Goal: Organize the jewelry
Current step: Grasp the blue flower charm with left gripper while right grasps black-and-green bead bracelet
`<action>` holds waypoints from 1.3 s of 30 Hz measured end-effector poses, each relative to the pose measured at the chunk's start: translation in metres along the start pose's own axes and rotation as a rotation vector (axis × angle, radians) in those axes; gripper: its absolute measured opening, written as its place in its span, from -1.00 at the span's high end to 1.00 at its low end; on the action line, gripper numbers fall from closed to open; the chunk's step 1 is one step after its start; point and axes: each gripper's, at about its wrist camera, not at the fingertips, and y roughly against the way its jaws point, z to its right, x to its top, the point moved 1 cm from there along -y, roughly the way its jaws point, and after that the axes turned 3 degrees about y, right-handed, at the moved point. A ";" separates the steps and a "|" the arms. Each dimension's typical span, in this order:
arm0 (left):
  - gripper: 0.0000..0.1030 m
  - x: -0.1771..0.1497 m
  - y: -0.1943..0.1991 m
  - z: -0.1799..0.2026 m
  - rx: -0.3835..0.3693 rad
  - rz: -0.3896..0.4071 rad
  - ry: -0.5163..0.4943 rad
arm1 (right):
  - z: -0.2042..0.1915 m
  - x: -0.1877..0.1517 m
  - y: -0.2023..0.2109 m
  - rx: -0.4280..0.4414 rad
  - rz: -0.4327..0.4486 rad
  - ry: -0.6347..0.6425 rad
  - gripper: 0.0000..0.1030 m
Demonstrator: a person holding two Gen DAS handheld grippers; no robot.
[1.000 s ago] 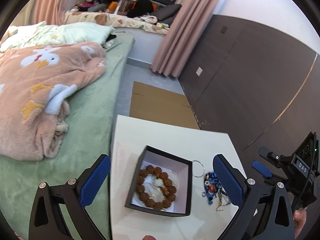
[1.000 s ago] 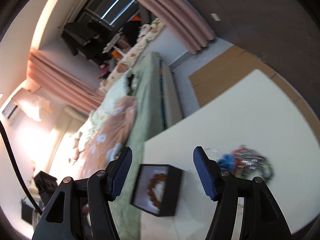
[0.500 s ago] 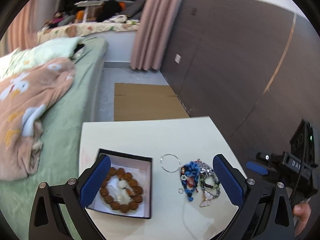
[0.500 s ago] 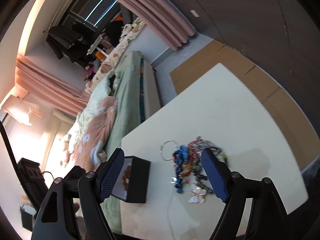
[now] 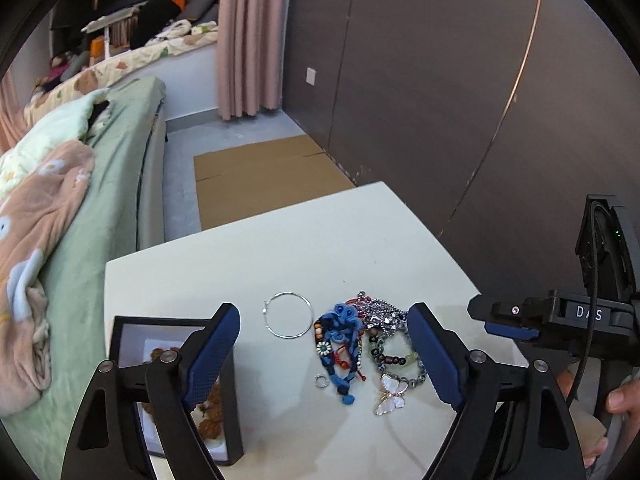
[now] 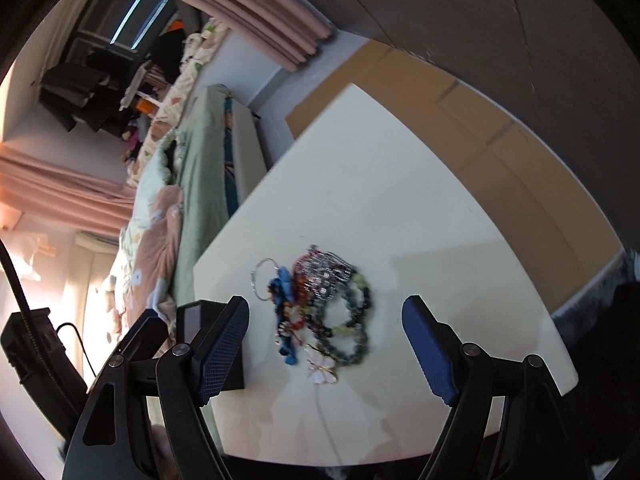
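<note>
Left wrist view: left gripper (image 5: 324, 356) spread wide, empty, above the white table (image 5: 320, 248). The jewelry heap (image 5: 360, 344) lies on the table between its fingers, toward the right one; black box (image 5: 234, 408) behind the left finger. Right gripper (image 6: 324, 350) likewise spread, empty; heap (image 6: 320, 308) between its fingers.

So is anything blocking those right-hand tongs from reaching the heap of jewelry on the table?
Nothing visible does. The right tongs are open, and only bare white table lies between them and the jewelry pile. The black box sits off to the left side, out of the way.
</note>
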 end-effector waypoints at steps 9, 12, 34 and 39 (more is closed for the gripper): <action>-0.15 -0.015 -0.041 0.006 -0.076 -0.107 -0.002 | 0.017 -0.003 -0.014 0.031 -0.070 -0.089 -0.54; 0.12 -0.023 -0.052 0.006 -0.095 -0.138 -0.001 | 0.020 -0.006 -0.023 0.037 -0.091 -0.116 -0.52; 0.82 -0.037 -0.088 0.005 -0.110 -0.220 0.054 | 0.022 -0.011 -0.059 0.030 -0.124 -0.253 -0.03; 0.82 -0.031 -0.070 0.000 -0.139 -0.177 0.069 | 0.019 -0.010 -0.060 0.017 -0.118 -0.246 -0.02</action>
